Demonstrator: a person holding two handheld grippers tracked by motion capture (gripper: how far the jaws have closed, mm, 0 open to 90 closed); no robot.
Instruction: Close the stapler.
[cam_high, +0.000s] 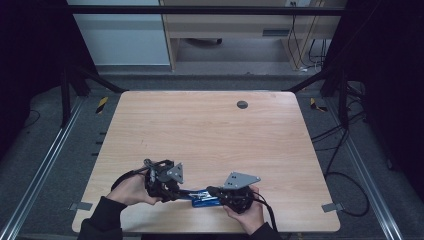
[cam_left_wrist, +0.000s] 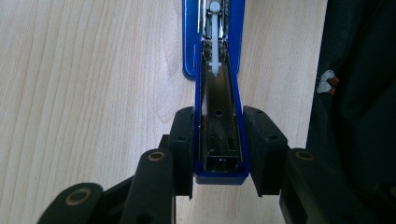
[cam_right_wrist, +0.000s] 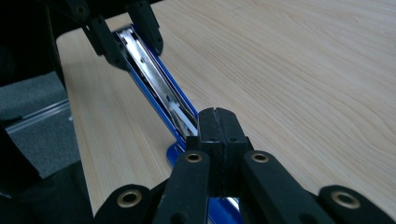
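A blue stapler (cam_high: 205, 198) lies swung open near the table's front edge, its metal staple channel (cam_left_wrist: 215, 100) facing up. My left gripper (cam_left_wrist: 218, 122) is shut on the channel's near end, a pad pressing on each blue side. In the right gripper view the same stapler (cam_right_wrist: 154, 88) runs away towards the left gripper (cam_right_wrist: 135, 51). My right gripper (cam_right_wrist: 215, 119) is shut, its two pads pressed together with no visible gap, just over the stapler's other end. Whether a thin part sits between them I cannot tell. In the high view the left gripper (cam_high: 170, 187) and right gripper (cam_high: 220, 192) face each other.
The wooden table (cam_high: 210, 135) has a dark grommet hole (cam_high: 242, 104) at the back. The front edge is close behind both hands. Metal rails (cam_high: 45, 165) flank the table, and cables (cam_high: 345, 170) lie on the floor to the right.
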